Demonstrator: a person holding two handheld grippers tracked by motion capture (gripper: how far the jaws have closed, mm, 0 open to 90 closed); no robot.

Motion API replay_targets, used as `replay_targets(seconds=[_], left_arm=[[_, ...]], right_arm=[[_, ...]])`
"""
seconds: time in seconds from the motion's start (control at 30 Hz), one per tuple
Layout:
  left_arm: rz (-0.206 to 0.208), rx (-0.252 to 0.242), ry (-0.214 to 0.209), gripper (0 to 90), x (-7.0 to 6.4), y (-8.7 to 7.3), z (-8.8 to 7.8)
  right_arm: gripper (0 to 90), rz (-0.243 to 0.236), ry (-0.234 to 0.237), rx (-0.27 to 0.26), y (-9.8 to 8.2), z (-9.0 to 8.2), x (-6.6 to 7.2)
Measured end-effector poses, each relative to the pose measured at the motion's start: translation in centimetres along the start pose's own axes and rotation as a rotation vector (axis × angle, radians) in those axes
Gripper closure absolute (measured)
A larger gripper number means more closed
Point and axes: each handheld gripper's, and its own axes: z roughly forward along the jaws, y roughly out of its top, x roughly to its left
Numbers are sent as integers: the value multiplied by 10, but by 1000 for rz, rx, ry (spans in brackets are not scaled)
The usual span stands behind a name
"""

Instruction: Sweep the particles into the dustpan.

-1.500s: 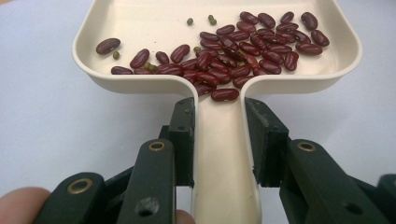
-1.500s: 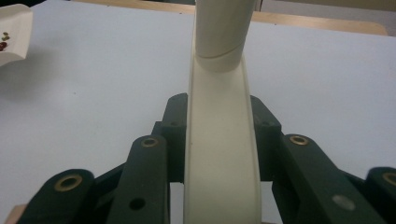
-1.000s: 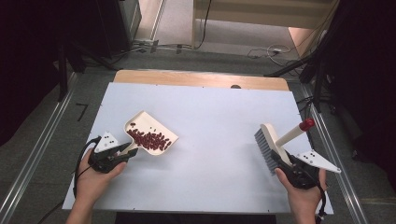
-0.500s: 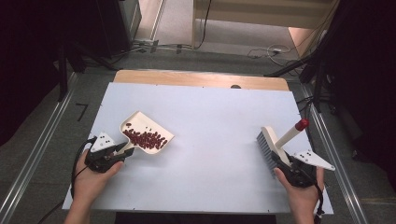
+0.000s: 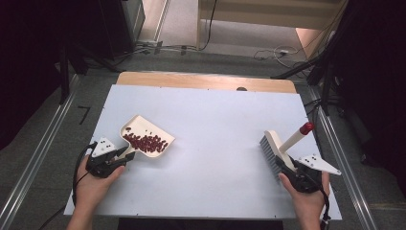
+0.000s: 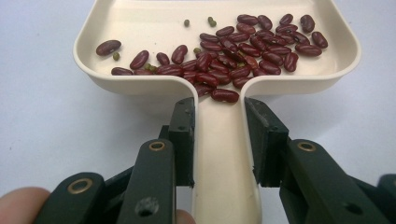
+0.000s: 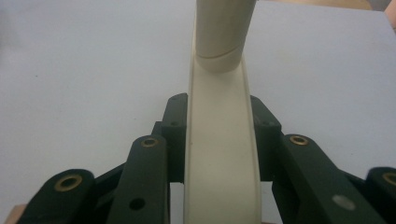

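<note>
— What is held at the left side of the table (image 5: 215,120)?

— One cream dustpan (image 5: 146,139) is gripped by its handle in the left gripper (image 5: 122,155). In the left gripper view the jaws are seen closed to the width of the handle, one pad pressed on each side of it.

— And what is carried in the dustpan (image 6: 140,28)?

— A heap of dark red beans (image 6: 243,51) is gathered toward the handle end, too many and too piled to be counted exactly; several dozen are suggested. A few small green beans (image 6: 187,22) are scattered among them; at least five can be made out.

— What is held at the right?

— One cream hand brush (image 5: 275,151) with a red-tipped handle is clamped in the right gripper (image 5: 287,167). In the right gripper view the brush (image 7: 222,140) is seen pinched between the two jaws, which are closed against it.

— How many hands are seen?

— Two: the left hand (image 5: 93,184) and the right hand (image 5: 306,201), each wrapped around one gripper at the near edge.
</note>
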Motion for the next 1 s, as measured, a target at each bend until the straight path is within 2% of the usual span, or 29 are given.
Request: replay_targets(seconds=[0.43, 0.53, 0.67, 0.77, 1.0], left_arm=[[-15, 4, 17, 666, -2, -6, 9], [-18, 7, 23, 666, -3, -7, 11], [-21, 7, 35, 666, -3, -10, 13], [-19, 10, 45, 666, -3, -11, 14], [-11, 27, 61, 666, -5, -11, 17]], right_arm=[[644, -33, 89, 12, 1, 3, 26], [644, -25, 115, 15, 1, 5, 29], [644, 3, 174, 23, 0, 8, 31], [644, 24, 190, 35, -2, 13, 27], [643, 115, 208, 34, -6, 17, 2]])
